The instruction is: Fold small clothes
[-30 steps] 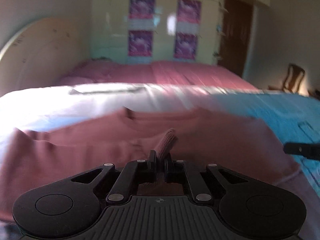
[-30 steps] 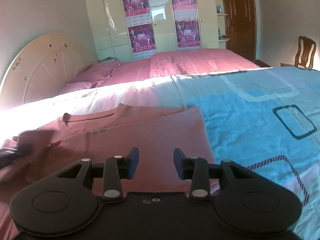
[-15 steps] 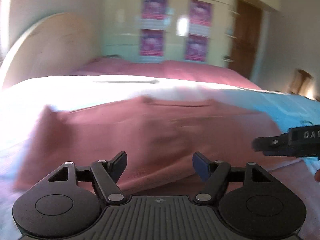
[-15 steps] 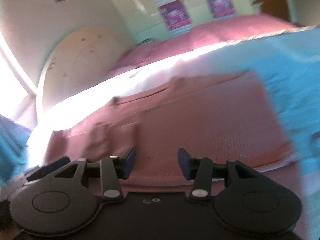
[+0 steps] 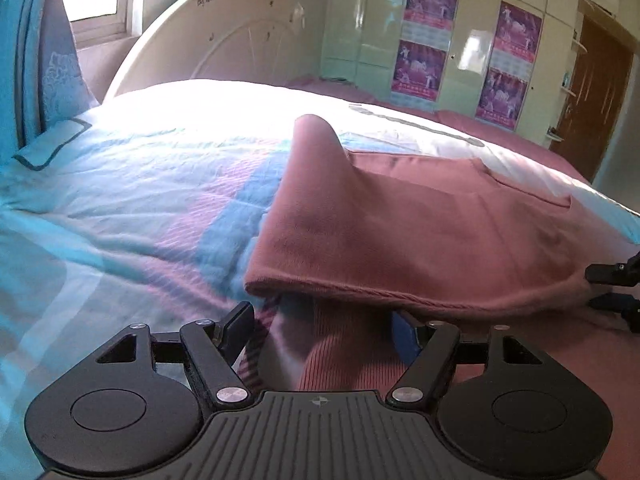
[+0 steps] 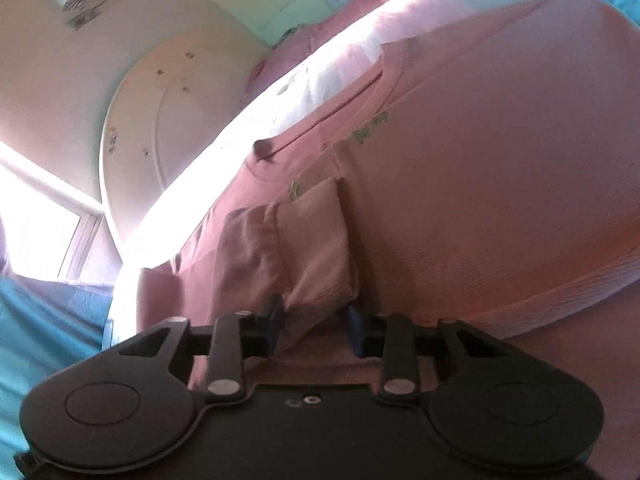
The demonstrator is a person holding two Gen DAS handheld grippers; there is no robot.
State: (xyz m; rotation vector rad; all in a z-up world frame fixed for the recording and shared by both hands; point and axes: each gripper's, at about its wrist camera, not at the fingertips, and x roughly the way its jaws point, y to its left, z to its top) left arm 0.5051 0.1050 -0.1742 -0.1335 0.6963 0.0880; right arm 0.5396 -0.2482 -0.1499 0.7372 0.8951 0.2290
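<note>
Left gripper (image 5: 322, 330) released sleeve, jaws wide at shirt (image 5: 420, 224) hem.

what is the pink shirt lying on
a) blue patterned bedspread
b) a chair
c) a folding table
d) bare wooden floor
a: in the left wrist view the pink shirt lies spread over the blue patterned bedspread, with the headboard behind it.

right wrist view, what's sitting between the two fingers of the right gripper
In the right wrist view, a folded sleeve of the pink cotton t-shirt lies between the closing fingers of the right gripper.
</note>
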